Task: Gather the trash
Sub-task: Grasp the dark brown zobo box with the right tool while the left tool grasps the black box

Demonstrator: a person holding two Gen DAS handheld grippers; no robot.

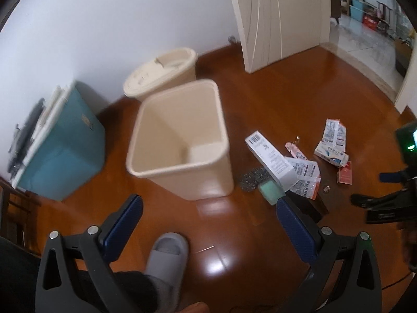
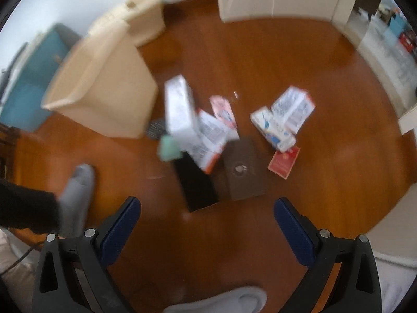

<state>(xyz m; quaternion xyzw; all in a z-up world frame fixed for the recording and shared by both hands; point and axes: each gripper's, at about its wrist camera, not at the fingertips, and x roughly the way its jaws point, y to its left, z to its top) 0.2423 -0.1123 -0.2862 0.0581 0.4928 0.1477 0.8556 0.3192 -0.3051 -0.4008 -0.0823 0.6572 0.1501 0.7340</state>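
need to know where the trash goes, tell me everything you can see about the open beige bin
The open beige bin is a squarish, smooth container that looks like plastic, with a rolled rim and rounded corners, tapering toward its base. It has no lid and looks empty inside. It stands upright on the wooden floor, in front of a lidded beige bin, beside a teal box. A metal scourer lies right by its base.

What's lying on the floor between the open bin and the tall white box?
In the left wrist view, a metal scrubber sits between the open bin and the white box, with a green sponge just beside it.
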